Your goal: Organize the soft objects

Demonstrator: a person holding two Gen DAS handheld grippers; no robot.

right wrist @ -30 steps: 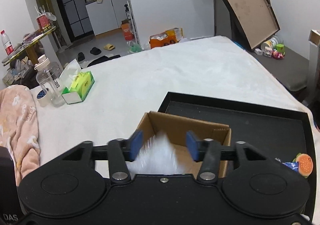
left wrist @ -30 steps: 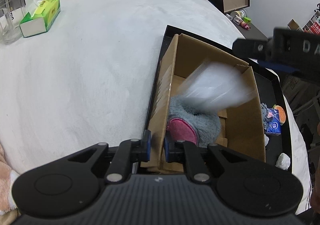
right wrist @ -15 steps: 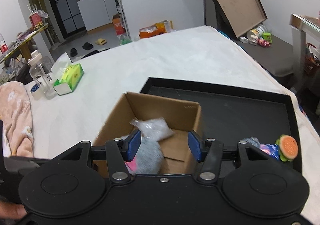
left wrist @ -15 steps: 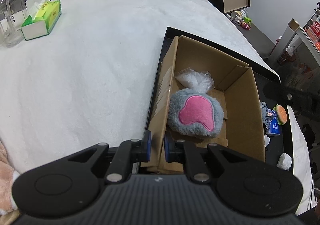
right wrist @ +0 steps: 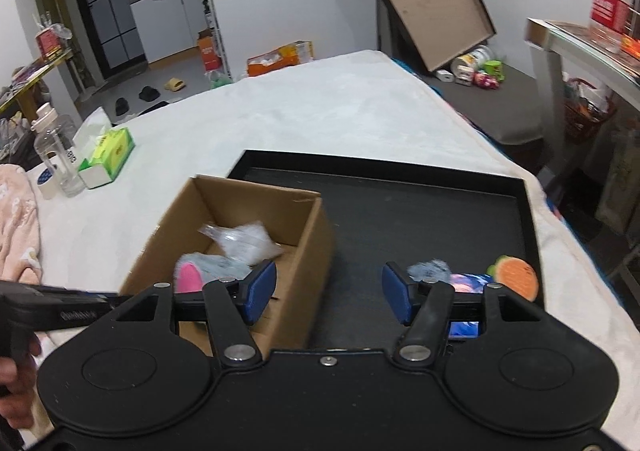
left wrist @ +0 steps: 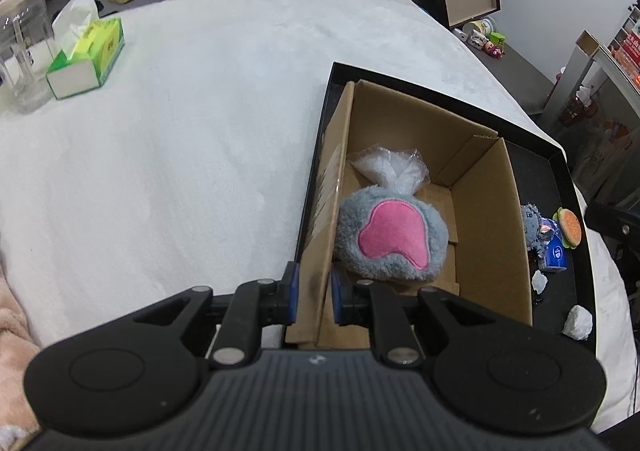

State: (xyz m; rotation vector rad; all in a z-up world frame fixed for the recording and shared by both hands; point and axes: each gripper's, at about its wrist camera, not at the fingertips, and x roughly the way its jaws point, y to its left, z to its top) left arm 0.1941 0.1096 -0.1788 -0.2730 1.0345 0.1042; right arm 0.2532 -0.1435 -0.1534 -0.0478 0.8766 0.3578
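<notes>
A white-covered bed [left wrist: 192, 139] fills most of both views, with a black tray [right wrist: 420, 211] at its near corner. A cardboard box [left wrist: 480, 211] stands in the tray. Its near left wall is clamped between the pads of the left gripper [left wrist: 313, 293]. In the box lie a grey and pink plush toy [left wrist: 392, 235] and, behind it, a clear plastic bag [left wrist: 394, 169]. The right gripper [right wrist: 328, 293] hangs over bare tray beside the box, its jaws just widened, nothing between them. Small toys [right wrist: 480, 275] lie beyond its right finger. A green tissue box [left wrist: 86, 57] sits far left.
</notes>
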